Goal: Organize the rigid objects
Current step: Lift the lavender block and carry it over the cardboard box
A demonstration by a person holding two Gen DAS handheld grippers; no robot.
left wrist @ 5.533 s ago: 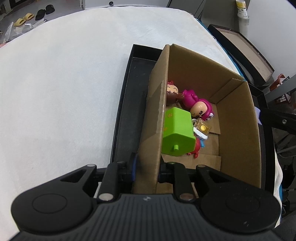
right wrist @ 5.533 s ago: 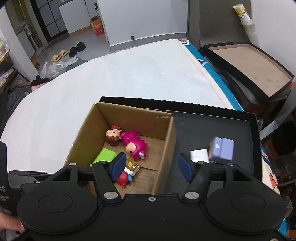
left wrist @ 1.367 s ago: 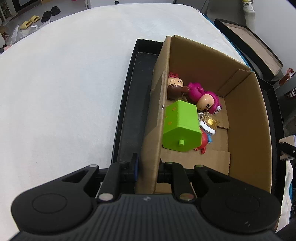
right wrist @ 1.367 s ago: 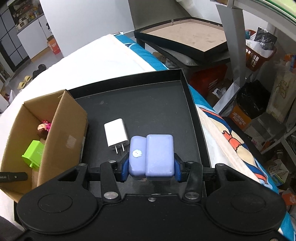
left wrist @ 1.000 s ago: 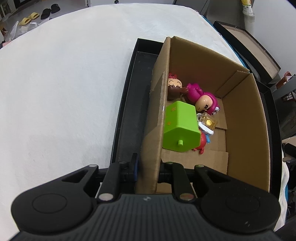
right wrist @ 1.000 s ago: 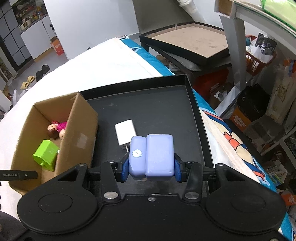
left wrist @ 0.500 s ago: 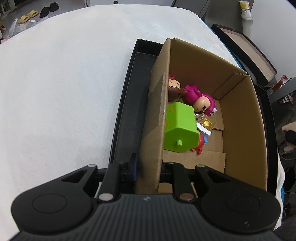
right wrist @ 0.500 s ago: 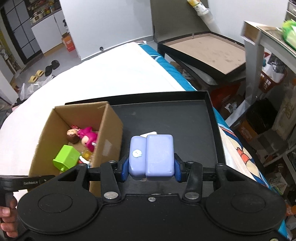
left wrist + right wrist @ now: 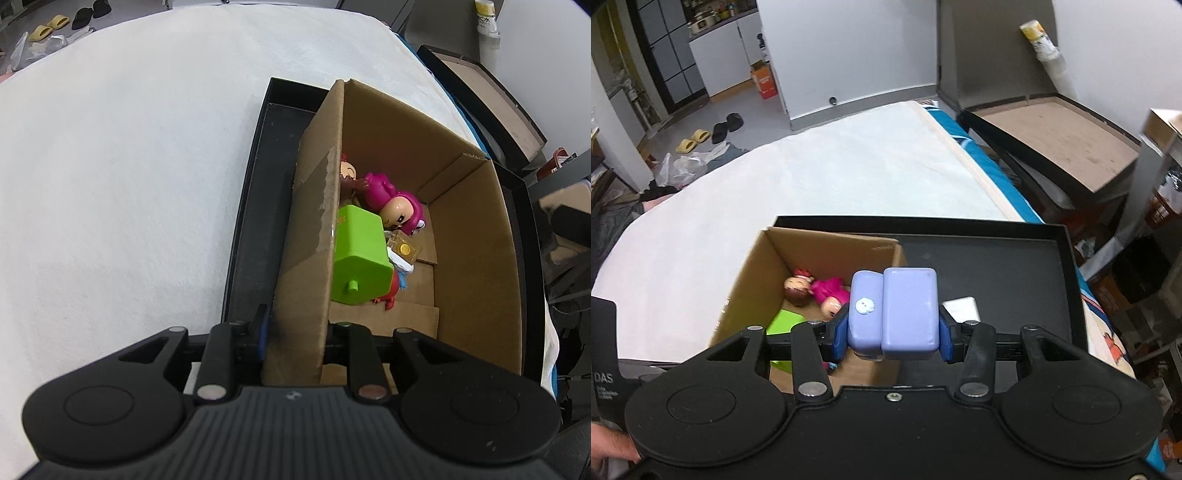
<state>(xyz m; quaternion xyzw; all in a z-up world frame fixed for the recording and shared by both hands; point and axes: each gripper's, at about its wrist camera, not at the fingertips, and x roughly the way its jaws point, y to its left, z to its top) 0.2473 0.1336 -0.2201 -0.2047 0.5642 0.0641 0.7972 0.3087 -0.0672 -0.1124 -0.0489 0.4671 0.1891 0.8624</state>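
Observation:
A cardboard box [image 9: 476, 258] stands in a black tray [image 9: 251, 229] on a white surface. Inside lie a green block [image 9: 358, 258], a pink figure [image 9: 399, 212], a brown-haired doll [image 9: 347, 173] and small toys. My left gripper [image 9: 297, 332] is shut on the box's left wall. My right gripper [image 9: 894, 332] is shut on a lilac case [image 9: 894, 314], held above the box's right wall [image 9: 886, 251]. A white charger [image 9: 962, 308] lies on the tray [image 9: 997, 266] behind the case.
The white surface [image 9: 812, 177] spreads left and behind the tray. A second black tray with a brown floor [image 9: 1052, 125] stands off the far right edge. Slippers [image 9: 709, 133] and bags lie on the floor beyond.
My right gripper has lifted the lilac case off the tray and carried it left, over the box's right wall. The left gripper still holds the box wall.

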